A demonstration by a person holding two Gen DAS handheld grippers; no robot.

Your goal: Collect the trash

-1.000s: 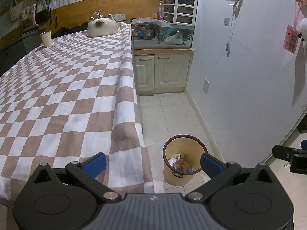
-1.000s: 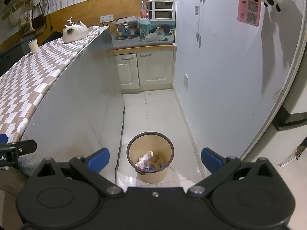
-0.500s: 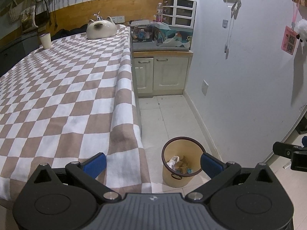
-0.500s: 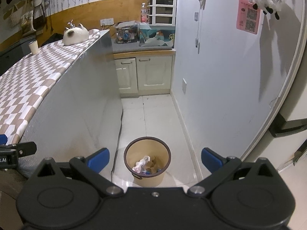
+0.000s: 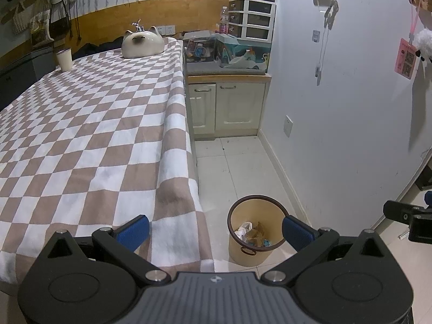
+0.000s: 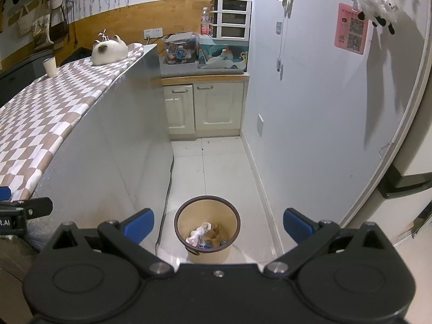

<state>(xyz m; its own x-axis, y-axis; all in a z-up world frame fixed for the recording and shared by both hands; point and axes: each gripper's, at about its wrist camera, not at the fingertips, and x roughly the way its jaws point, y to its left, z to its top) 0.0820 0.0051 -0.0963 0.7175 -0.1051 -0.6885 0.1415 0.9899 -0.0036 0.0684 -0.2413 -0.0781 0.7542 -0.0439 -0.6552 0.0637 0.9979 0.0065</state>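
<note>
A tan round trash bin (image 5: 255,232) with a dark rim stands on the white tile floor beside the table; it also shows in the right wrist view (image 6: 207,228). Crumpled white paper and other scraps (image 6: 201,233) lie inside it. My left gripper (image 5: 214,230) is open and empty, over the table's near corner and the bin. My right gripper (image 6: 218,224) is open and empty, above the bin. Each gripper shows at the edge of the other's view.
A table with a brown-and-white checked cloth (image 5: 89,135) fills the left. A cat-shaped ceramic piece (image 5: 142,43) and a paper cup (image 5: 64,58) stand at its far end. Cream cabinets (image 5: 226,105) with cluttered tanks close the aisle; a white wall (image 5: 337,108) runs along the right.
Both grippers have drawn back and a little up; the bin sits lower and nearer the middle of each view. Both stay open and empty.
</note>
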